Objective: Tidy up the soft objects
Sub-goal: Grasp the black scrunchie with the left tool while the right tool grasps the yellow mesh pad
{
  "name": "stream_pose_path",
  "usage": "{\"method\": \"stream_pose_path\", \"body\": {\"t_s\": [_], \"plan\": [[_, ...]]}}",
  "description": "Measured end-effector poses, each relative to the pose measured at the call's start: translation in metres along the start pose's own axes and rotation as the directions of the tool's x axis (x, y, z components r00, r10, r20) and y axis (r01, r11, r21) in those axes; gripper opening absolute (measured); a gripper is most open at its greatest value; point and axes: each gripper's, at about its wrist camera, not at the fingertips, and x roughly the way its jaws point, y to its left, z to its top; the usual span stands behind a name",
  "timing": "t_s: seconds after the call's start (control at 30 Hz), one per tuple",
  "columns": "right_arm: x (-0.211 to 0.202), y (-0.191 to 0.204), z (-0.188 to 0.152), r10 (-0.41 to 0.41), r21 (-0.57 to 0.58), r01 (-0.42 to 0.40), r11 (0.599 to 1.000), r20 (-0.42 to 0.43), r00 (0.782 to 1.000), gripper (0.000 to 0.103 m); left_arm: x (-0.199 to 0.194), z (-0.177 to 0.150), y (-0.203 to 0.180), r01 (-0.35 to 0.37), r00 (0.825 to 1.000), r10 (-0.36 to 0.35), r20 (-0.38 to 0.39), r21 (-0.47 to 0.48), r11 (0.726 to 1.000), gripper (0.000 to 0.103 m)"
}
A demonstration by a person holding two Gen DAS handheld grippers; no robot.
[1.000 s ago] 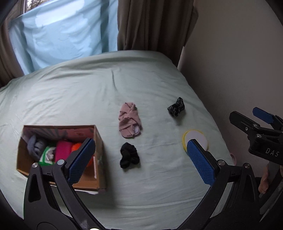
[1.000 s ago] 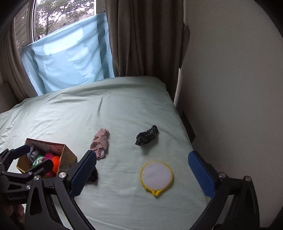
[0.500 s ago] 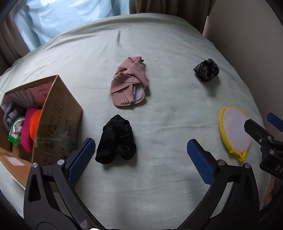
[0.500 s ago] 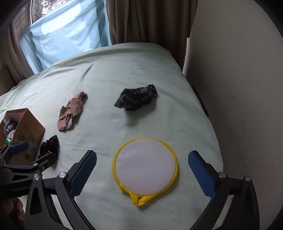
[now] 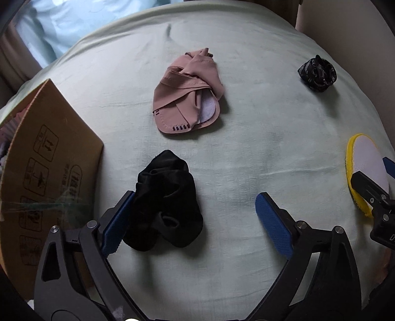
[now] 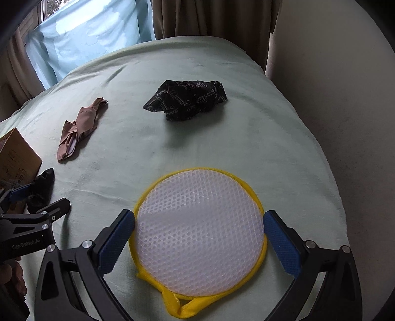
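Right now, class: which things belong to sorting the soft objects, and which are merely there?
Job: black sock; pink cloth; patterned black cloth; yellow-rimmed mesh pad; cardboard box.
Merely there: bed sheet; curtain; wall.

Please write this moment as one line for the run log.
left claw: open, beside black sock | right claw: open around yellow mesh pad | nothing gripped yet
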Motion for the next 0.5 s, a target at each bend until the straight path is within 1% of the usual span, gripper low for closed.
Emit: {"method": "stream_pose_path", "body": {"t_s": [0.17,0.23,0.3,0.33,0.4,0.43,0.5], "plan": [[0.008,0.005,-0.004,-0.024,-0.027,0.024,0.999,-0.011,1.0,0.103,0.01,0.003,0.008,0.059,0.997,-0.06,-0.039,-0.026,0.998,0.094],[0.009,0.007,-0.005,-0.031,-0.023,0.031,0.999,-0.012,0.999,0.103,0.012,0.004,0.01,0.076,0.996,-0.077,-0.044,-0.028,0.997,0.09],[0.01,0.008,-0.006,-0.038,-0.024,0.038,0.999,-0.012,0.999,0.102,0.012,0.006,0.011,0.083,0.996,-0.084,-0.042,-0.024,0.996,0.08],[0.009,0.009,-0.006,-0.041,-0.024,0.041,0.999,-0.012,0.999,0.101,0.011,0.005,0.011,0.086,0.995,-0.087,-0.041,-0.022,0.996,0.078],[0.008,0.011,-0.007,-0.045,-0.025,0.045,0.999,-0.013,0.999,0.098,0.01,0.006,0.013,0.094,0.995,-0.095,-0.043,-0.026,0.995,0.068],[0.007,0.012,-0.006,-0.046,-0.025,0.046,0.999,-0.015,0.999,0.096,0.008,0.005,0.015,0.099,0.994,-0.1,-0.045,-0.031,0.995,0.065],[0.006,0.013,-0.006,-0.047,-0.024,0.047,0.999,-0.017,0.999,0.092,0.007,0.007,0.018,0.104,0.993,-0.106,-0.048,-0.043,0.994,0.051]]}}
